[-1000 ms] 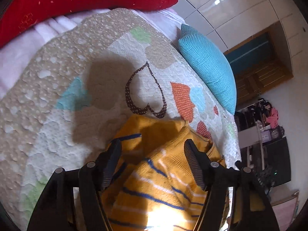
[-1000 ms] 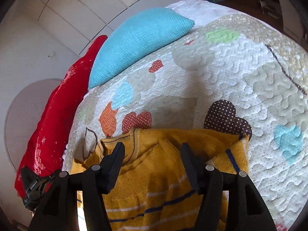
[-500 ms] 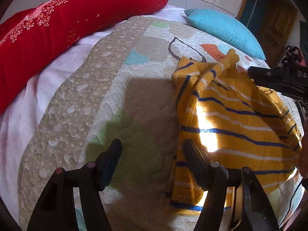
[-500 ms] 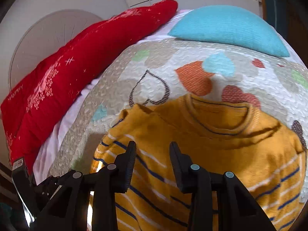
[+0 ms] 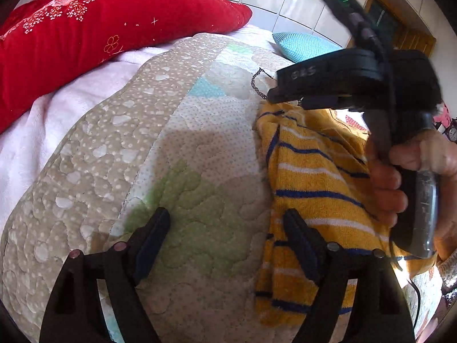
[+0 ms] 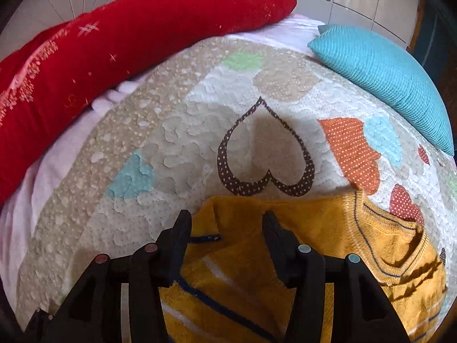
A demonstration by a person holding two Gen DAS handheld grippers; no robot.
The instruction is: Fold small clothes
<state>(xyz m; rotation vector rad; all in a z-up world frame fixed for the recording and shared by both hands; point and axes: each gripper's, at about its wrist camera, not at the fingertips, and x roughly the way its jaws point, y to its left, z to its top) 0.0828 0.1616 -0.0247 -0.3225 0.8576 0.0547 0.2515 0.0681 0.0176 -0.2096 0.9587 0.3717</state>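
A small yellow sweater with blue and white stripes [image 5: 314, 177] lies on the quilted bedspread [image 5: 177, 143]. It also shows in the right wrist view [image 6: 300, 257], collar to the right. My left gripper [image 5: 225, 225] is open and empty, over the quilt just left of the sweater's edge. My right gripper [image 6: 227, 225] is open, its fingers astride the sweater's upper left corner. In the left wrist view the right gripper's body [image 5: 357, 77] hangs over the sweater, held by a hand.
A long red pillow [image 6: 114, 37] lies along the far side of the bed. A turquoise cushion [image 6: 385, 80] sits at the far right. A pink sheet [image 5: 57, 108] shows beside the quilt.
The left gripper has moved off the sweater to its left side. The right gripper has moved left to the sweater's upper left corner and opened wider.
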